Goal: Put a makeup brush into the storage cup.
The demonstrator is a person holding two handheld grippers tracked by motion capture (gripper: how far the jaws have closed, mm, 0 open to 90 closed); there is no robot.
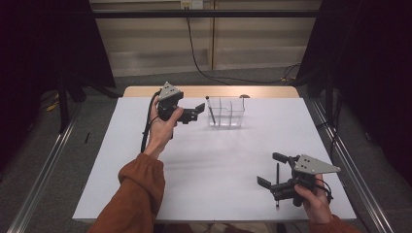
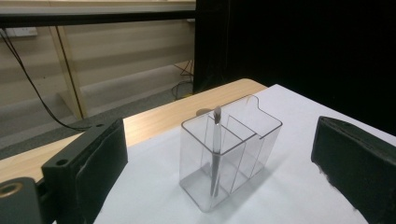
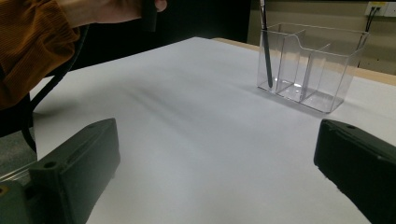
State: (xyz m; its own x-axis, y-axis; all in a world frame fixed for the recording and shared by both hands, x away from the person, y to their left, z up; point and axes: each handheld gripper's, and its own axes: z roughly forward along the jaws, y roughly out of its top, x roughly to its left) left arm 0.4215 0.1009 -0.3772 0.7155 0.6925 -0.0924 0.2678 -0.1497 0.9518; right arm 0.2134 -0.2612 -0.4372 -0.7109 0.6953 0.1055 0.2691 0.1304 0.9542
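A clear plastic organizer [image 1: 226, 111] with three compartments stands at the back middle of the white table top [image 1: 214, 160]. A dark pen [image 1: 211, 110] stands tilted in its left compartment. My left gripper [image 1: 196, 112] hovers just left of the organizer, open, with nothing between its jaws. In the left gripper view the organizer [image 2: 247, 135] and the pen [image 2: 215, 154] sit ahead of the left gripper [image 2: 219, 196]. My right gripper [image 1: 272, 170] is open near the front right, above a second dark pen [image 1: 277, 194] that lies on the table. The right gripper [image 3: 219, 140] faces the far organizer [image 3: 322, 65].
A bare wooden strip [image 1: 209, 91] runs along the table's back edge. A black cable [image 1: 145, 128] trails from the left gripper. Metal rails [image 1: 43, 170] flank the table on the floor. An orange sleeve [image 3: 32, 37] reaches in at the left of the right gripper view.
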